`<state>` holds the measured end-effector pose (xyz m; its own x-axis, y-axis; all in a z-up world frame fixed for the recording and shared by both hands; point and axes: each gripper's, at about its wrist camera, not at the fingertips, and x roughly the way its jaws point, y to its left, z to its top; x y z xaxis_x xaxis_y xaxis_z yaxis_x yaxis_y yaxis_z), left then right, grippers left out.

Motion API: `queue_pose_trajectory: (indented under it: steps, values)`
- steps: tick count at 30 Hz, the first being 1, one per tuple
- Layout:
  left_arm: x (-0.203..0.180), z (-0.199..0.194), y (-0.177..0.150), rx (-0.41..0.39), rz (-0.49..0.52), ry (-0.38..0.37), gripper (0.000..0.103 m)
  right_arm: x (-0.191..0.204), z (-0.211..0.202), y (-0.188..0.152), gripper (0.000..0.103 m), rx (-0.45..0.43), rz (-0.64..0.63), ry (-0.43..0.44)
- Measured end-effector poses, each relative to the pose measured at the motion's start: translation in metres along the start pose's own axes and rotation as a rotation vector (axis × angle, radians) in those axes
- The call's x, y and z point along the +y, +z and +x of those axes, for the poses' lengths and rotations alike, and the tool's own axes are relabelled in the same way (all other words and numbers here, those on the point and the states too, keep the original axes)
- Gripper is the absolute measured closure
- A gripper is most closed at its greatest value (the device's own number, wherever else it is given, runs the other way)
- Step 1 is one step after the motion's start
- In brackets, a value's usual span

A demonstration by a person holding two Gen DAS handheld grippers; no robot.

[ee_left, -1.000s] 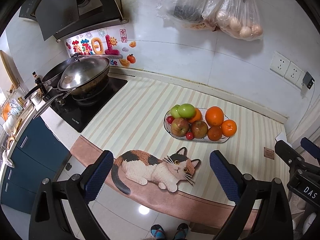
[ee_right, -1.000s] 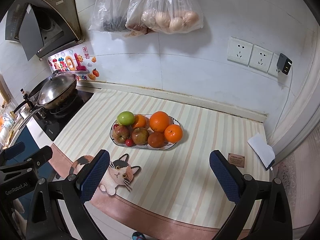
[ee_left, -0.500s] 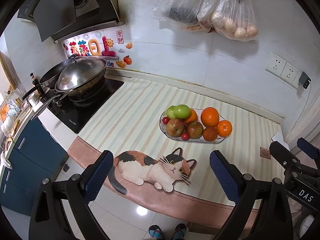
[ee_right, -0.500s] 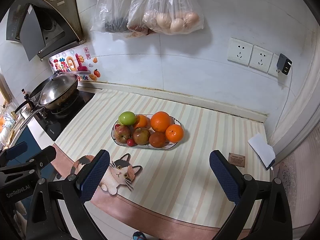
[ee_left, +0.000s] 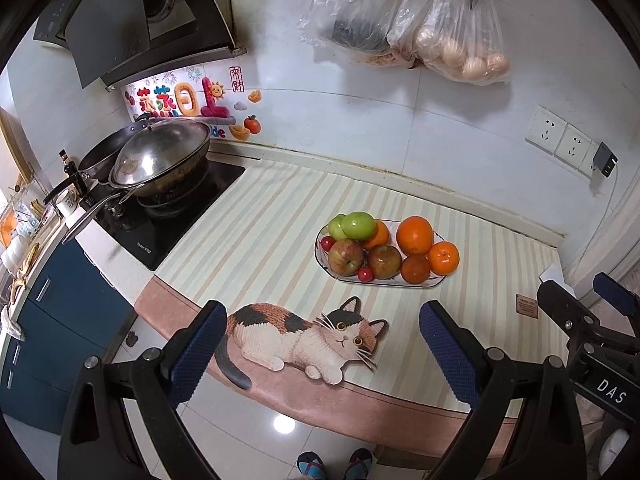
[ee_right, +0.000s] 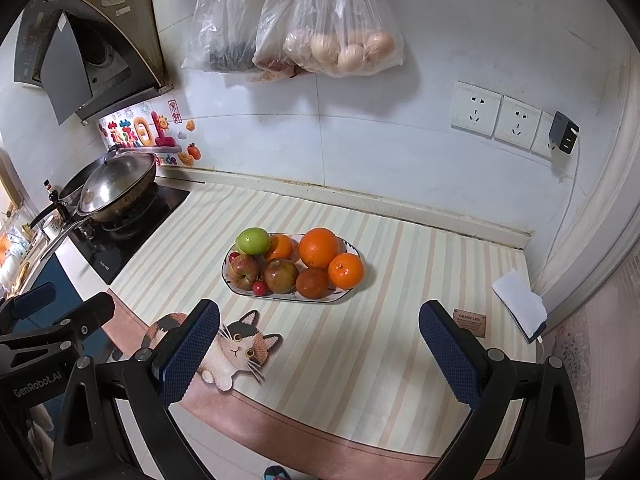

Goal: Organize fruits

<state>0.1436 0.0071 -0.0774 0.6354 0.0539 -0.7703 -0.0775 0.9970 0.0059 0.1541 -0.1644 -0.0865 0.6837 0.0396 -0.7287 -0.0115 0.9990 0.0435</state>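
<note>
A white oval plate (ee_left: 438,279) (ee_right: 347,291) sits in the middle of the striped counter mat, piled with fruit: green apples (ee_left: 358,225) (ee_right: 253,240), red apples (ee_left: 346,256) (ee_right: 281,275), oranges (ee_left: 415,235) (ee_right: 319,247), a small orange (ee_left: 443,257) (ee_right: 345,270) and cherry tomatoes (ee_left: 365,274) (ee_right: 259,288). My left gripper (ee_left: 322,354) is open and empty, held back over the counter's front edge, well short of the plate. My right gripper (ee_right: 319,354) is open and empty, also short of the plate.
A wok with lid (ee_left: 158,162) (ee_right: 116,186) sits on the stove at left. A cat picture (ee_left: 308,338) (ee_right: 236,350) is printed on the mat's front. Bags (ee_left: 456,36) (ee_right: 340,40) hang on the wall. A folded white cloth (ee_right: 520,306) and small label (ee_right: 469,322) lie at right.
Both grippers have drifted slightly; the plate has shifted a little in each view. Nothing was grasped or moved on the counter.
</note>
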Motion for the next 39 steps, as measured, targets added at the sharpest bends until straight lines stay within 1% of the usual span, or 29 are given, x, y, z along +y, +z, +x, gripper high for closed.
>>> queue_pose_trajectory:
  steps: [15, 39]
  values:
    - [-0.0018, -0.0008, -0.0002, 0.001, 0.003, -0.004, 0.004, -0.0003, -0.0056, -0.0022, 0.001, 0.003, -0.009, -0.002]
    - [-0.0098, -0.0002, 0.0008, 0.001, 0.005, -0.005, 0.004, -0.0058, -0.0035, -0.0012, 0.001, 0.001, -0.001, 0.001]
